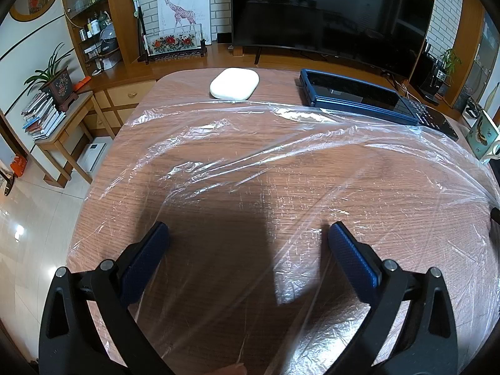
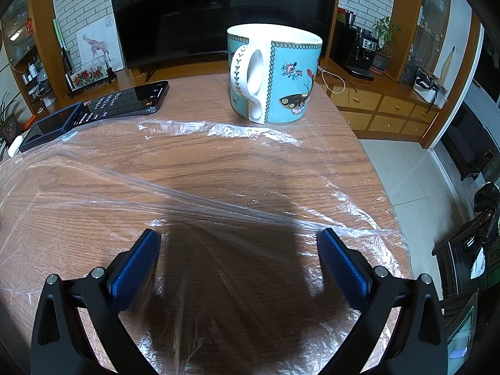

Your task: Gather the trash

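Observation:
A large clear plastic sheet (image 1: 265, 156) lies crumpled flat over the wooden table (image 1: 187, 81), spreading from the left edge to the right. The same clear plastic sheet (image 2: 218, 206) shows in the right wrist view, with a raised fold running toward the right finger. My left gripper (image 1: 248, 239) is open just above the sheet near the table's front, nothing between its blue pads. My right gripper (image 2: 239, 245) is open too, low over the sheet's right part, and its right pad (image 2: 340, 265) sits beside the fold.
A white oval case (image 1: 234, 83) and a dark blue device with a keypad (image 1: 368, 100) lie at the table's far side. A turquoise butterfly mug (image 2: 275, 75) stands upright beyond the sheet near the right edge. A television (image 1: 328, 12) stands behind the table.

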